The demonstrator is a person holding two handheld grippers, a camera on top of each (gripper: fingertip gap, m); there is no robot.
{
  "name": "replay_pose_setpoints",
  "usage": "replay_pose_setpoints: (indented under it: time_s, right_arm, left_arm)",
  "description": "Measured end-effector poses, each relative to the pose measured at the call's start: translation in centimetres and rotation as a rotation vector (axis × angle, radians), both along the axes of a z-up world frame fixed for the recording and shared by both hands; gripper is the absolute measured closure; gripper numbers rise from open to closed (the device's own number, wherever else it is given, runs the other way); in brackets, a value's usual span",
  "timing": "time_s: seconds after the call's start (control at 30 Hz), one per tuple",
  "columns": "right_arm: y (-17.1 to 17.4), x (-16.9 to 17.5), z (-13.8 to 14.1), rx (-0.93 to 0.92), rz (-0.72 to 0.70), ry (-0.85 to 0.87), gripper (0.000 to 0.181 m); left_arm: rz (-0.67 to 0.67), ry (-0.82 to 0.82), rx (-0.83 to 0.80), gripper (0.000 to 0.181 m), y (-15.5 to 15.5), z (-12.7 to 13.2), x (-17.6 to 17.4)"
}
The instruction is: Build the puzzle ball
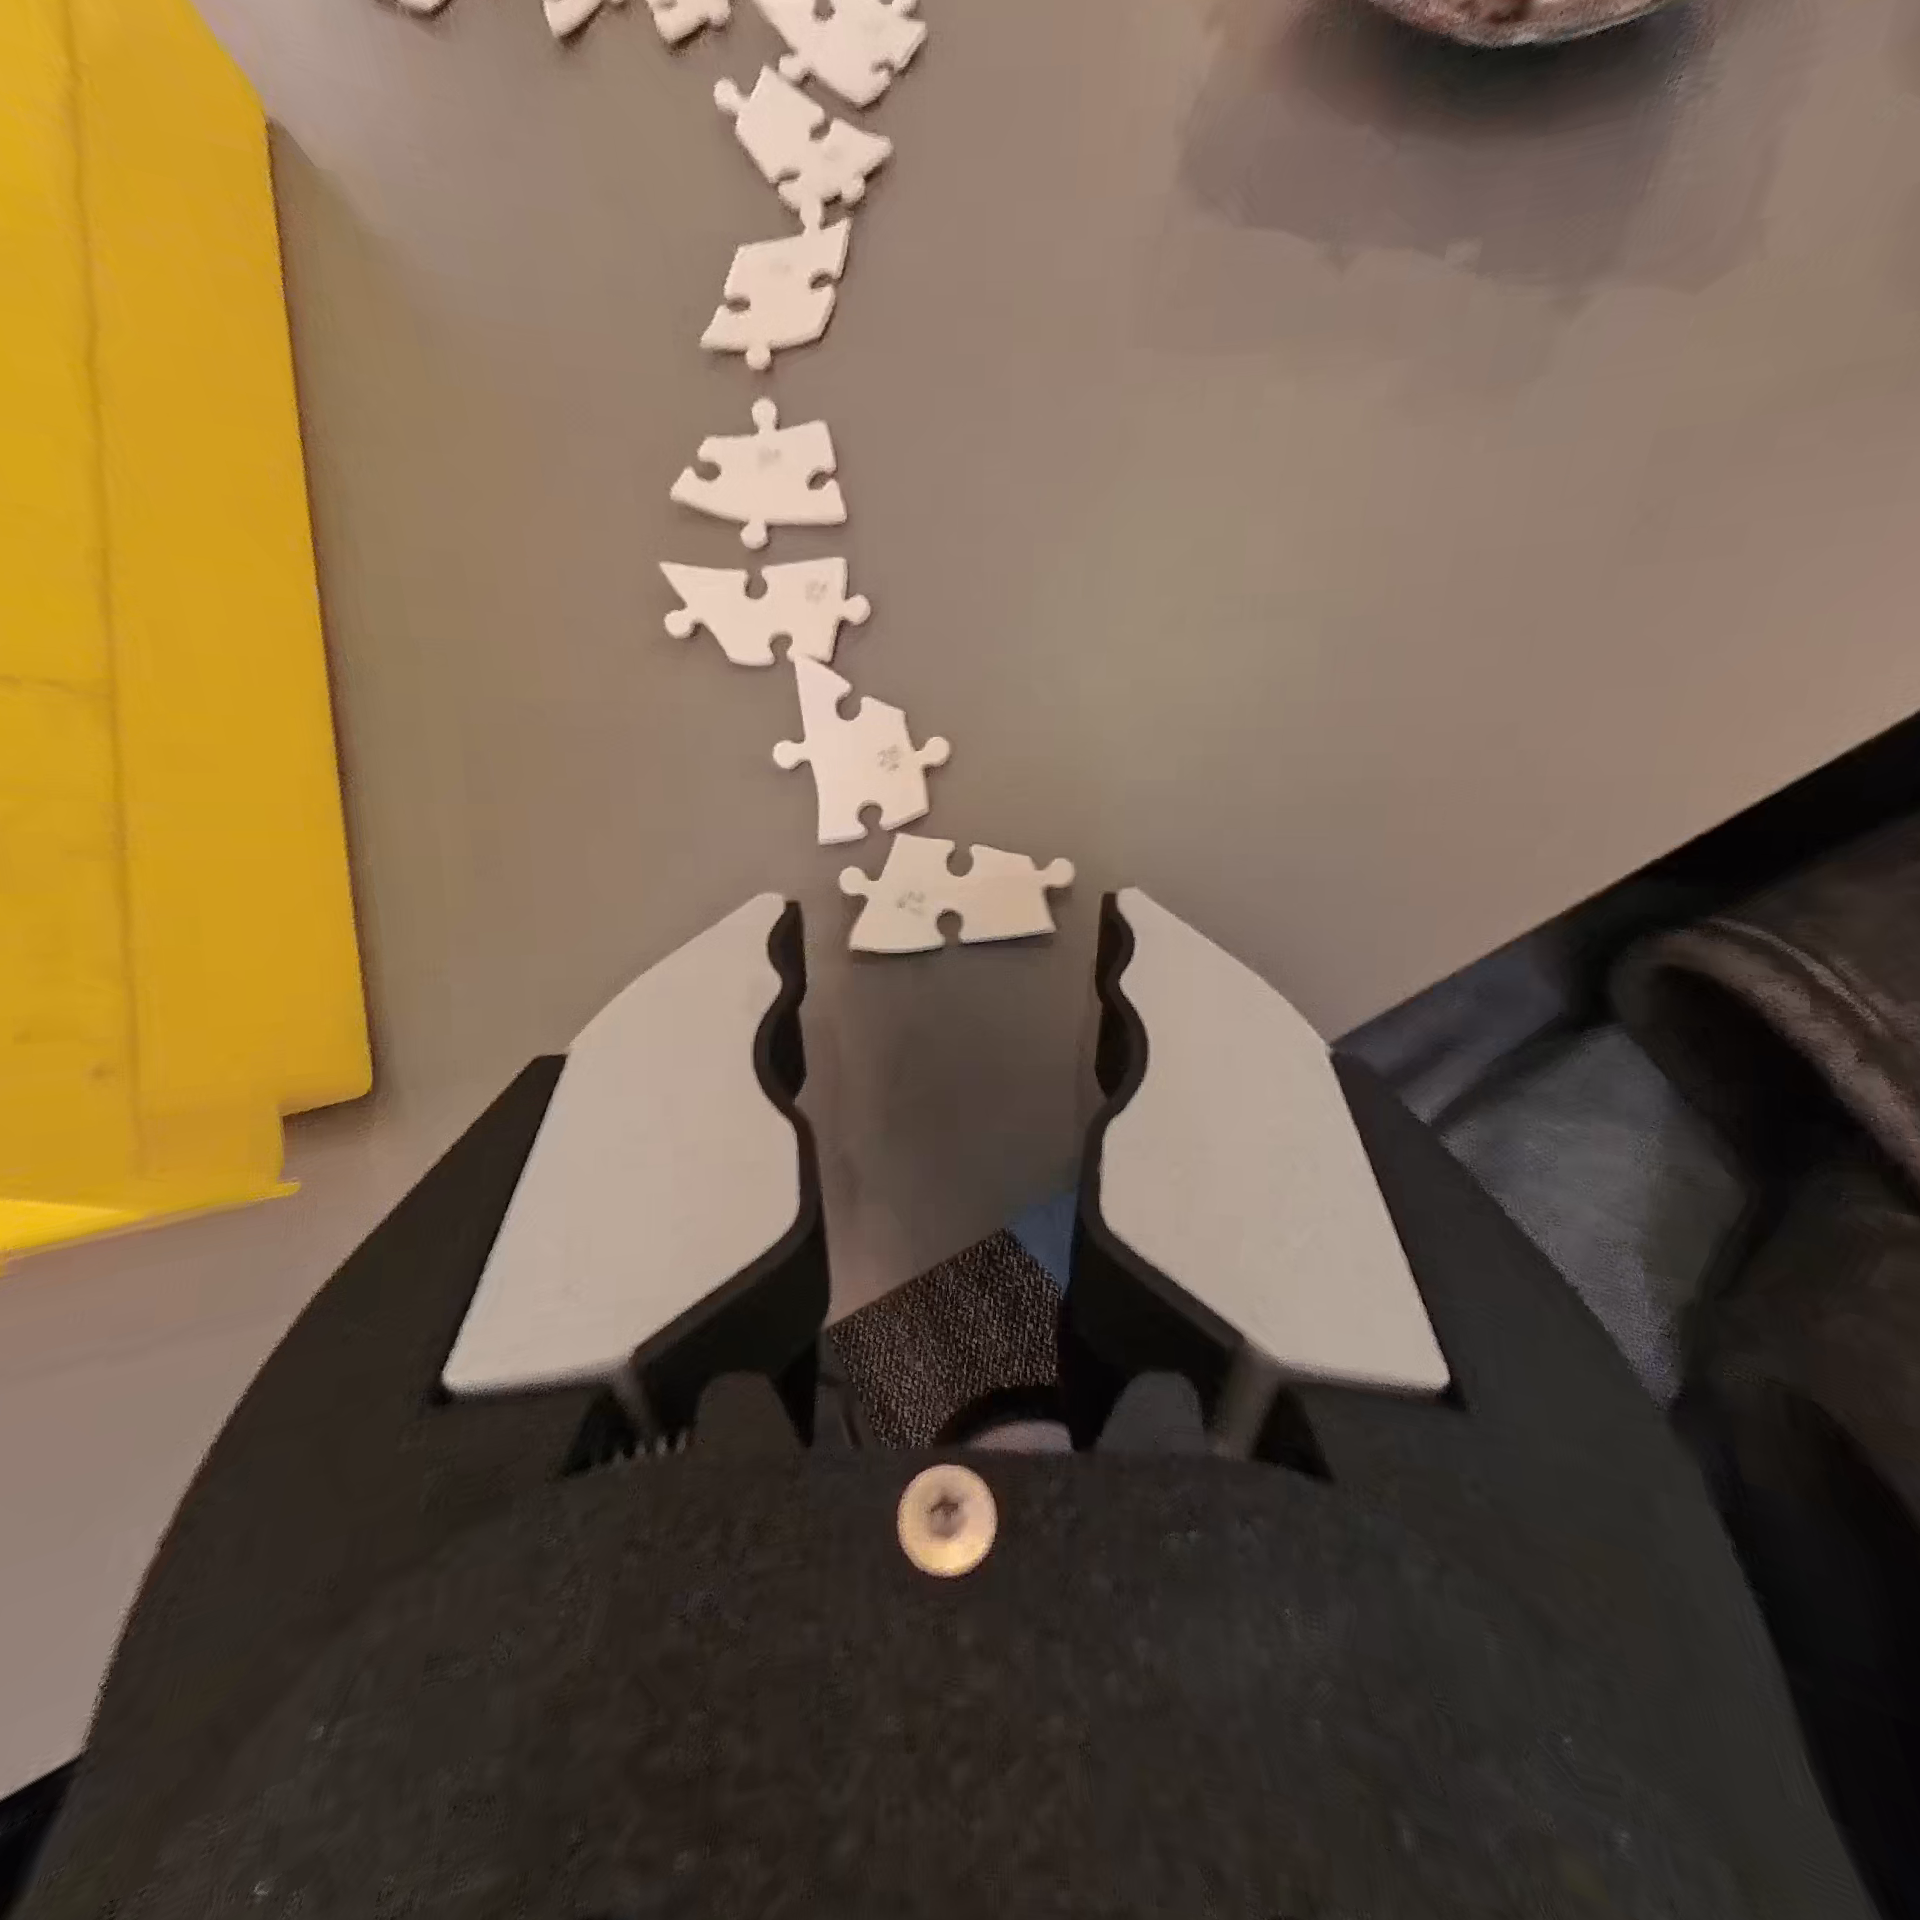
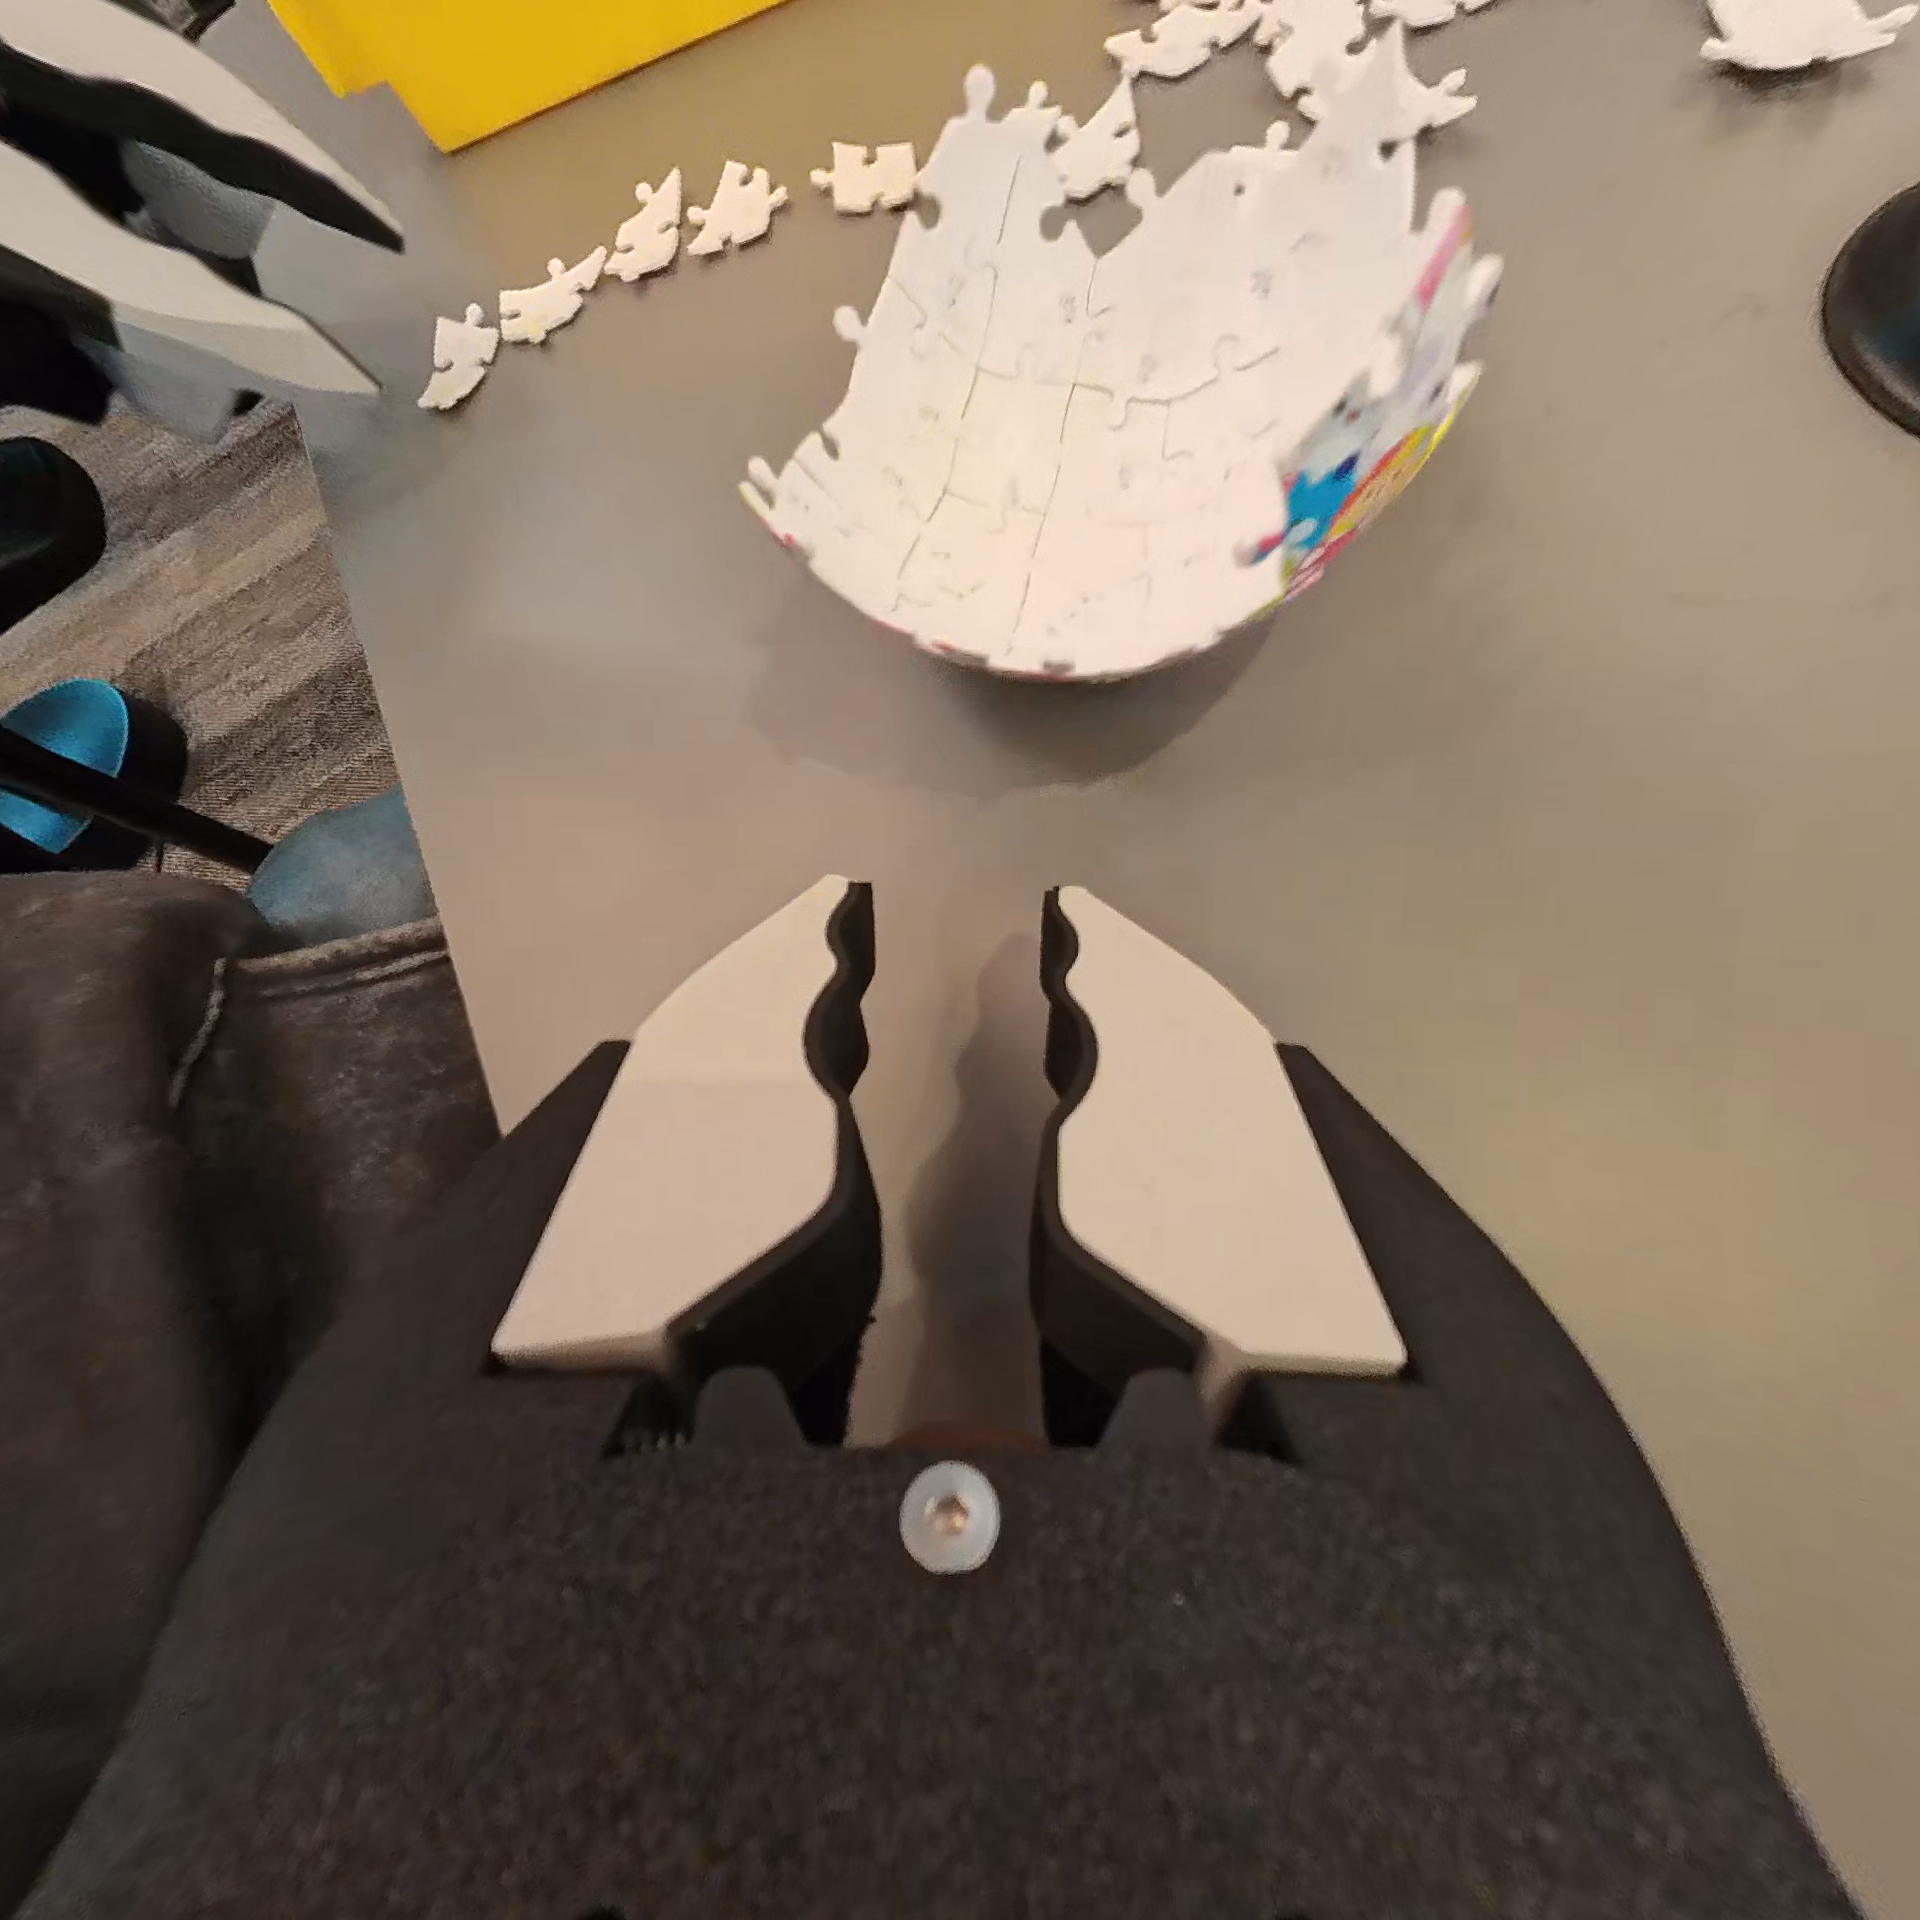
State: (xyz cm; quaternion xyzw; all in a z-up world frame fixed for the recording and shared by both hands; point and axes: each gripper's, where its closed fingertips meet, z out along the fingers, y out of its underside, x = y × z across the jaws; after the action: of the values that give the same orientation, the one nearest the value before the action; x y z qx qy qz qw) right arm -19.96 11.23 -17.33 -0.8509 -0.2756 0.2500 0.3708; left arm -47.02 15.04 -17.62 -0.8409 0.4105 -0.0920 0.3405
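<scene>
On the grey table (image 1: 1247,582), as seen from the left wrist view, a winding line of loose white puzzle pieces (image 1: 769,478) is laid out, running away from the camera. The left tongs (image 1: 951,914) are held parted with a wide gap between the tips, and nothing is gripped. The nearest piece (image 1: 951,899) is seen lying flat just beyond the tips, between them, though whether it is touched cannot be told. A yellow box (image 1: 156,623) is set along the left edge of the table.

From the right wrist view, the half-built puzzle ball (image 2: 1122,447) is found on the table ahead of the right tongs (image 2: 956,904), well apart from them. It is shaped like an open bowl, white inside, with a coloured print showing on its outer right side. The right tongs are held partly open, with a narrower gap, and nothing is held. Loose pieces (image 2: 644,239) are strung out to the left of the ball, and more are heaped behind it. The other tongs (image 2: 208,208) are seen at the upper left, beside a corner of the yellow box (image 2: 520,62).
</scene>
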Motion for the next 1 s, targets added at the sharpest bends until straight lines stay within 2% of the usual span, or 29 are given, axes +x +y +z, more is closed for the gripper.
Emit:
replay_pose_setpoints:
  time_s: [0.17,0.3,0.43,0.53,0.6,0.73,0.83,0.93,1.0]
  right_arm:
    - [-0.8,0.1,0.1,0.006,-0.004,0.004,0.151]
    - [-1.0,0.2,0.1,-0.009,0.0,0.021,0.152]
    - [-1.2,0.0,0.3,0.003,0.022,0.028,0.153]
    - [-1.5,-0.7,0.8,0.015,0.054,0.048,0.155]
    - [-1.7,-1.7,1.5,0.029,0.085,0.078,0.156]
    - [-2.1,-5.2,5.3,0.065,0.138,0.254,0.16]
    - [-2.0,-7.5,7.8,0.039,0.109,0.403,0.159]
    - [-2.2,-8.0,9.6,-0.052,0.08,0.622,0.157]
    - [-2.0,-7.4,10.2,-0.1,0.04,0.732,0.158]
  left_arm:
    - [0.008,0.006,-0.02,0.128,1.0,-1.2,-0.2]
    - [-0.001,-0.014,-0.058,0.139,0.8,-1.6,0.0]
    - [-0.003,-0.011,-0.067,0.142,0.4,-1.6,0.3]
    - [-0.005,-0.01,-0.023,0.142,0.2,-0.9,0.9]
    - [-0.011,-0.045,0.025,0.142,-0.1,0.5,2.0]
    - [-0.067,-0.247,0.146,0.142,-1.5,6.1,7.6]
    - [-0.11,-0.294,0.279,0.142,-2.7,9.3,12.8]
    - [-0.158,-0.284,0.376,0.142,-3.7,10.3,16.8]
    - [-0.191,-0.264,0.4,0.142,-4.3,9.9,18.6]
